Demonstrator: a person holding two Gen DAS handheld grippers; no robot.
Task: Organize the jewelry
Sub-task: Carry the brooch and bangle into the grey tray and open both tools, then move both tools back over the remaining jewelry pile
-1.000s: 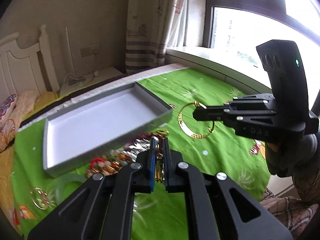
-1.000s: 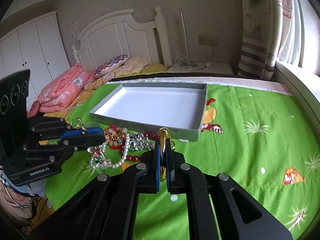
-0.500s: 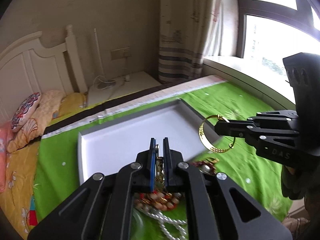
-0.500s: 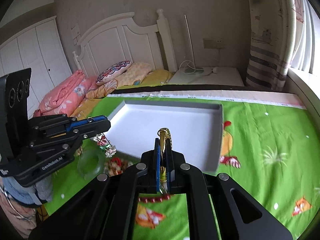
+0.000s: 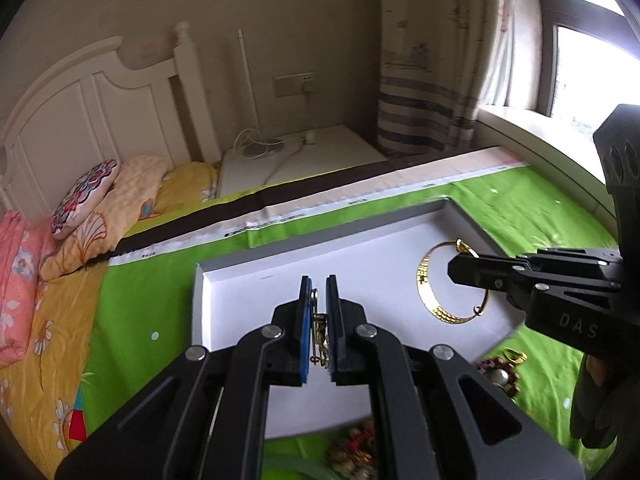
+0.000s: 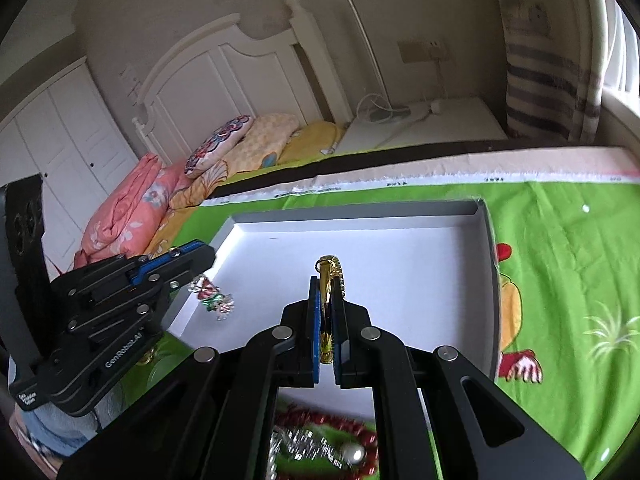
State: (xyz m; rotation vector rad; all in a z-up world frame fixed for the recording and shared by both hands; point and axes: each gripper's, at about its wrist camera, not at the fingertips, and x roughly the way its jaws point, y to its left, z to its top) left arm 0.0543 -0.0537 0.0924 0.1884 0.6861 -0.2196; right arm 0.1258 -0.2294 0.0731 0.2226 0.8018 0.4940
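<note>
Right tool (image 6: pixel 327 312) clamped on gold bangle (image 6: pixel 334 276), above tray (image 6: pixel 486 248)

Black two-finger grippers (image 5: pixel 318 308), blue-padded fingers (image 5: pixel 306 328), silver screws, white "DAS" and "GenRobot.AI" lettering.

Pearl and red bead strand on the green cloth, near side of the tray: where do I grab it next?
Judged from the right wrist view: pinch the red bead strand from above, across a single run of beads beside the pearl. It lies flat and tangled with silver pieces, so a side approach would likely snag.
</note>
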